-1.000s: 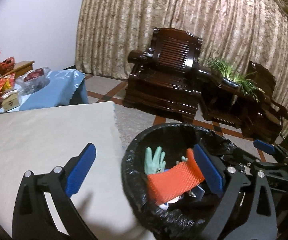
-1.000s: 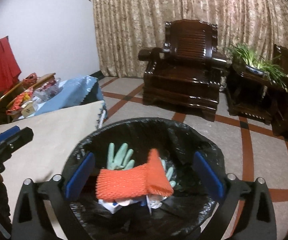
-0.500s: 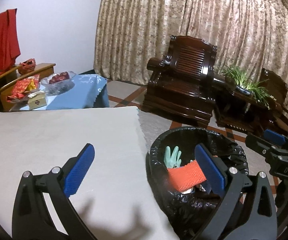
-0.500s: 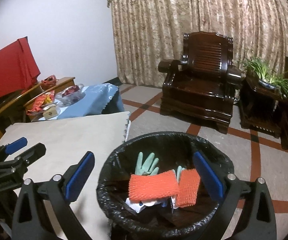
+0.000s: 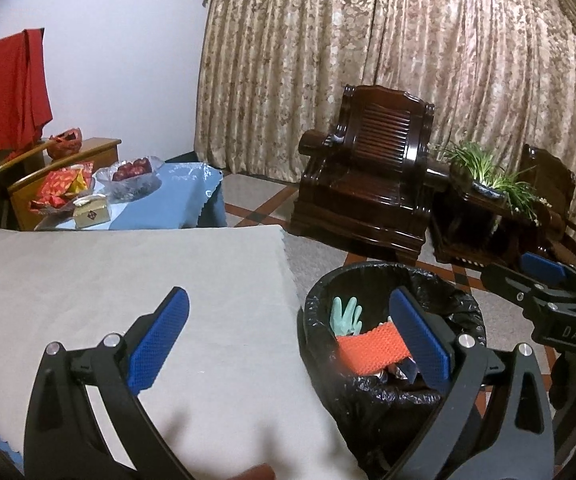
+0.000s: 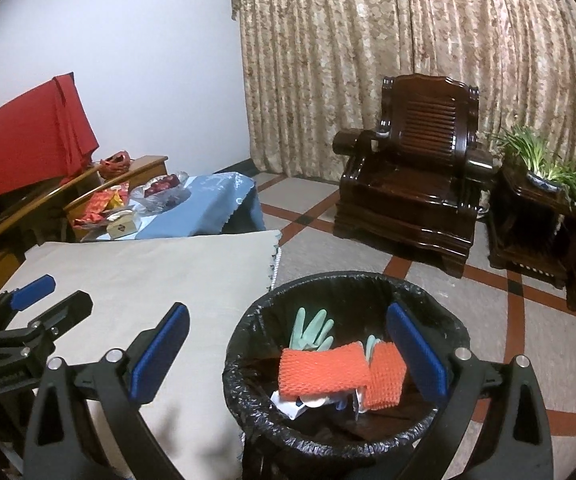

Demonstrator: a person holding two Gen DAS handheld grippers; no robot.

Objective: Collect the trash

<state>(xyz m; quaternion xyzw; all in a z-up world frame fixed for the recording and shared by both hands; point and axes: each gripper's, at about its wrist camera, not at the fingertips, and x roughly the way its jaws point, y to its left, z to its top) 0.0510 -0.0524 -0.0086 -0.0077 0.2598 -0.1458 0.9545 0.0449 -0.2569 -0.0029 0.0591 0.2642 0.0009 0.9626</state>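
A round bin with a black liner (image 6: 248, 344) (image 5: 315, 320) stands on the floor beside the table. Inside lie orange foam netting (image 6: 323, 368) (image 5: 367, 350), a pale green glove (image 6: 311, 330) (image 5: 345, 316) and some white scraps. My left gripper (image 5: 288, 344) is open and empty, over the table's right edge. My right gripper (image 6: 288, 354) is open and empty, above the bin's near left rim. The left gripper also shows in the right wrist view (image 6: 40, 300); the right gripper shows in the left wrist view (image 5: 543, 276).
The table carries a beige cloth (image 5: 128, 276) (image 6: 148, 272). Behind it a blue-covered table (image 6: 204, 204) holds a fruit bowl, a box and red packets. A dark wooden armchair (image 6: 411, 188) and a plant stand (image 6: 543, 184) stand before the curtain.
Both grippers have pulled back and up from the bin, which now looks smaller and lower. The netting lies settled in the bin. Both stay open.
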